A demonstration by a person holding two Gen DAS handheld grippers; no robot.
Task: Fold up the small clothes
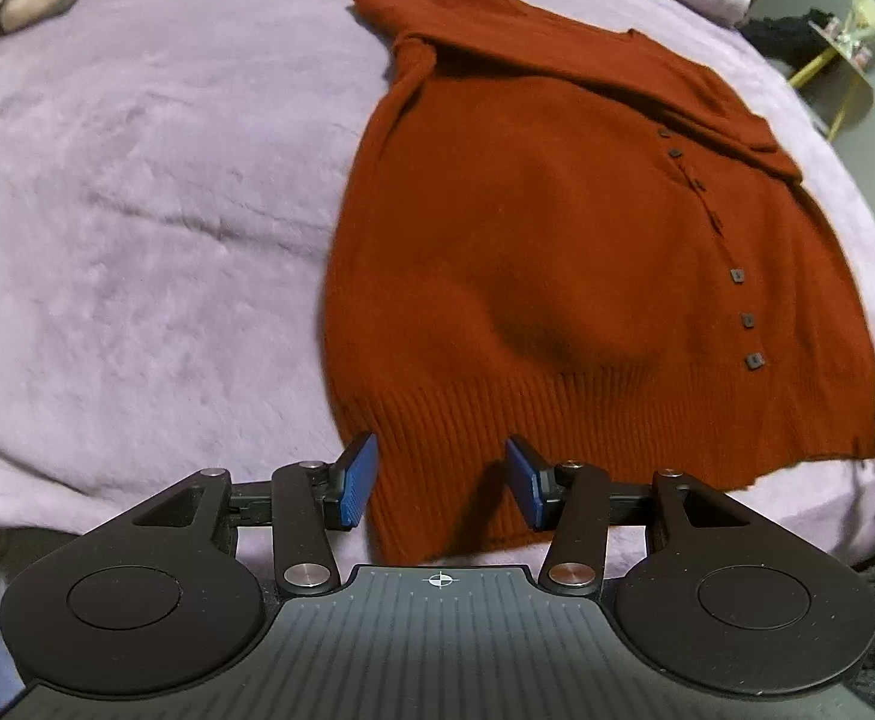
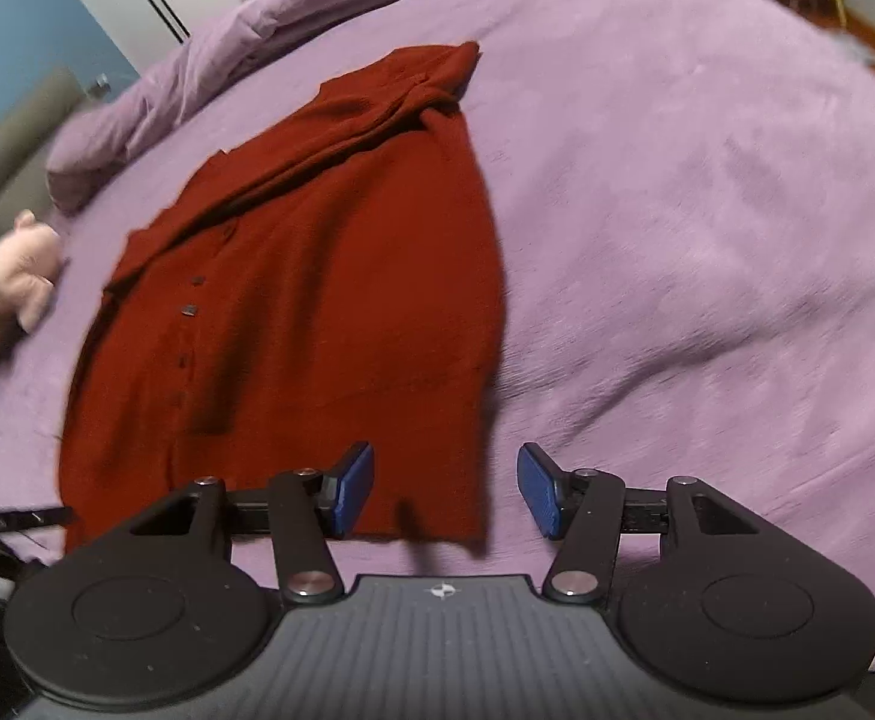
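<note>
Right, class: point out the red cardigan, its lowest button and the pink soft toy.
red cardigan (image 1: 527,240), left wrist view, mid front panel.
lowest button (image 1: 754,361), left wrist view, its centre.
pink soft toy (image 2: 8,288), right wrist view, its body.

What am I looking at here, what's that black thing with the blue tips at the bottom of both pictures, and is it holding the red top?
Those are two hand-held grabbing tools, one in each of a person's hands, each with a camera looking along its blue-padded fingers. One picture comes from the left gripper, the other from the right gripper. Both look down at a rust-red buttoned sweater lying flat on a purple blanket, with its sleeves folded in. A pale pink soft toy lies further along the bed. Both sets of fingers stand apart above the sweater's ribbed hem, so nothing is held right now.
</note>
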